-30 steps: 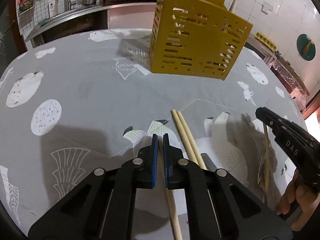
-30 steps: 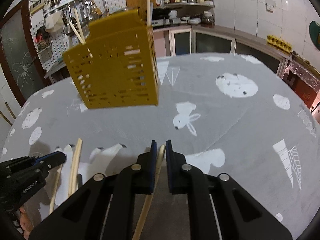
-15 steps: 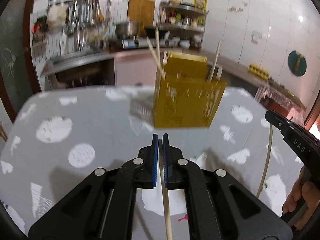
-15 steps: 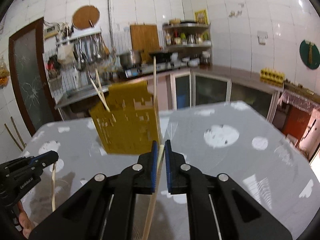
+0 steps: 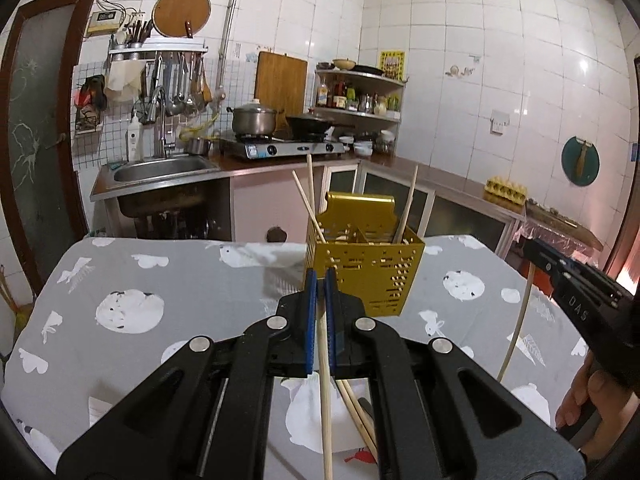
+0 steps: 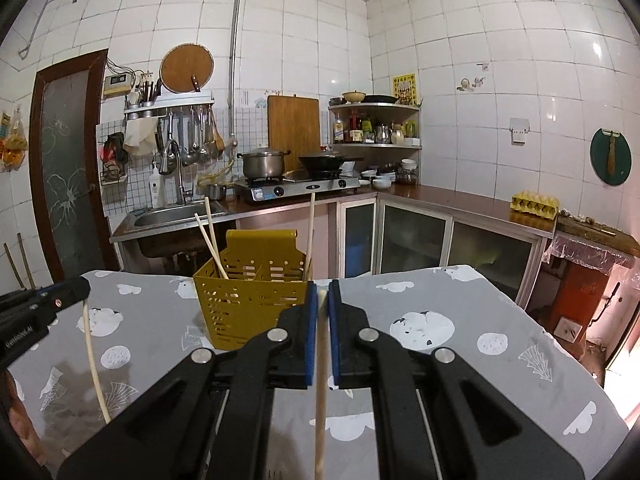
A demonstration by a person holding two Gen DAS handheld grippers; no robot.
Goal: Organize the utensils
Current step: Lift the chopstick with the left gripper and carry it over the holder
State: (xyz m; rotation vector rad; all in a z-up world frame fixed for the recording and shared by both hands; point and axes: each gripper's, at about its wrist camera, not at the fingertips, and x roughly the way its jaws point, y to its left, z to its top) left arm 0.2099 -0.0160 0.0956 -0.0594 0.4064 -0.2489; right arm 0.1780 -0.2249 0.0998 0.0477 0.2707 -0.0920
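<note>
I have one chopstick in each tool. The left tool (image 5: 319,278) is pinched narrow on a pale chopstick (image 5: 325,392) that hangs down from between the blue pads toward the near edge of the view. The right tool (image 6: 322,292) is clamped the same way on its own chopstick (image 6: 320,400), the upper tip just showing between the pads. Both sticks are clear of the worktop (image 5: 180,280), which wears a grey cloth with white prints.

The yellow utensil holder (image 5: 366,268) stands on the far middle of the worktop, ahead of both tools. It already has a few chopsticks leaning in it: two on its left side and one on its right. More chopsticks (image 5: 356,412) lie loose on the cloth near me, below the left tool.

I judge this to be the carry step: both sticks are picked up and need to go into the holder. The next move calls for bringing each tool over the open top, tipping the stick so its lower end points down into a compartment, and releasing only once that end is past the rim. The sticks hang long below the pads, so I would lift high enough to clear the near wall.
</note>
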